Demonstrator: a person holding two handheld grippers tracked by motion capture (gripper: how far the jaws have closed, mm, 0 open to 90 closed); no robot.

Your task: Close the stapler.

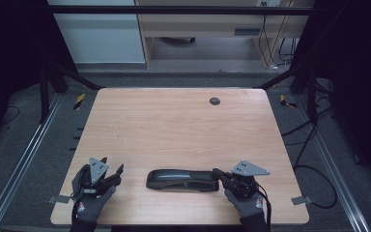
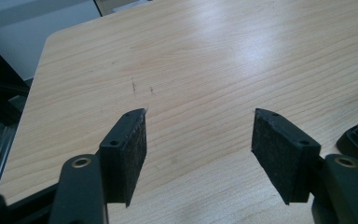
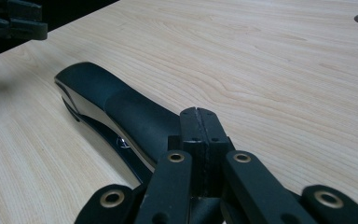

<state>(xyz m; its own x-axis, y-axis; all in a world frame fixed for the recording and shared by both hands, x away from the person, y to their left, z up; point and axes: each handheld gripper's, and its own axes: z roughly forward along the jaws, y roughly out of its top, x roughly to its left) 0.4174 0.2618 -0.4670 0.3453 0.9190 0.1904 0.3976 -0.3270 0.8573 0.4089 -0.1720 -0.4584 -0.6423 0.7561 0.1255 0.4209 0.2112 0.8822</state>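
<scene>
**A:** Where does the work stand at this moment?

**B:** I see the black stapler lying flat on the tabletop, near the front edge, long axis running left to right. My right hand-held gripper sits at its right end; in the right gripper view the jaws are pressed together with nothing between them, tips resting at or just above the stapler's rear. I cannot tell whether they touch it. My left hand-held gripper has its jaws wide apart, empty, near the stapler's left end but apart from it.

**A:** So what remains?

**B:** I judge everything: no grasp is made, the stapler is not lifted.

**A:** And room to move?

**B:** Ample ahead: bare wood runs to a small round grommet near the far edge. Behind, the front edge is near.
</scene>
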